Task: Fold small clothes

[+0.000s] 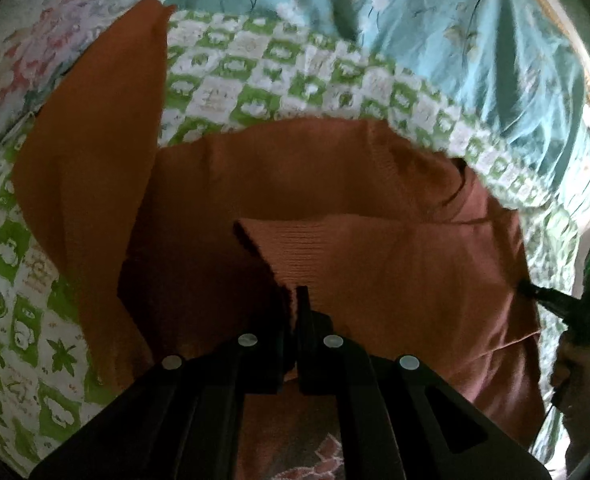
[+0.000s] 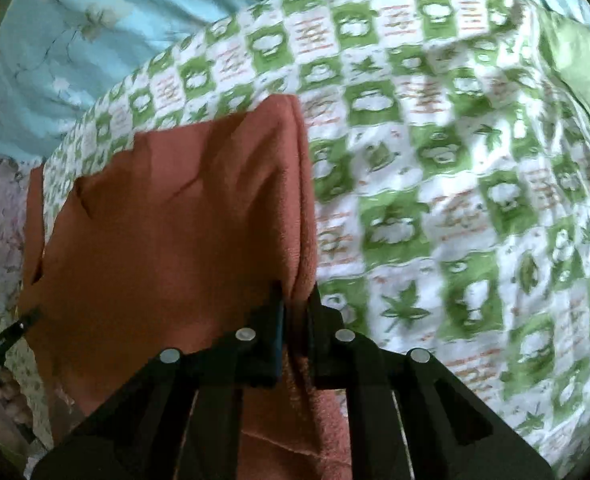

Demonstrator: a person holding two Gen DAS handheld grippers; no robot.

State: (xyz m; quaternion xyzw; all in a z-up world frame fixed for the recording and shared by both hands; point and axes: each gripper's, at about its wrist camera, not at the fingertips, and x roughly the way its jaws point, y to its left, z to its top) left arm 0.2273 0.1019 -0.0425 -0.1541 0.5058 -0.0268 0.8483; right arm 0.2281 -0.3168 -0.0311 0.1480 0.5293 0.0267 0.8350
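Note:
An orange long-sleeved sweater [image 1: 335,184] lies on a green and white patterned sheet [image 1: 279,68]. One sleeve stretches up to the far left; the other sleeve is folded across the body. My left gripper [image 1: 293,300] is shut on the sweater's near edge and holds it raised. My right gripper [image 2: 295,300] is shut on the sweater [image 2: 175,220] at its right side edge. The right gripper also shows in the left wrist view [image 1: 535,292] at the sweater's right edge. The left gripper shows in the right wrist view [image 2: 27,320] at the sweater's left edge.
A light blue floral quilt [image 1: 415,20] is bunched along the far side of the bed. A pink floral pillow [image 1: 27,48] lies at the far left. The patterned sheet [image 2: 455,160] spreads to the right of the sweater.

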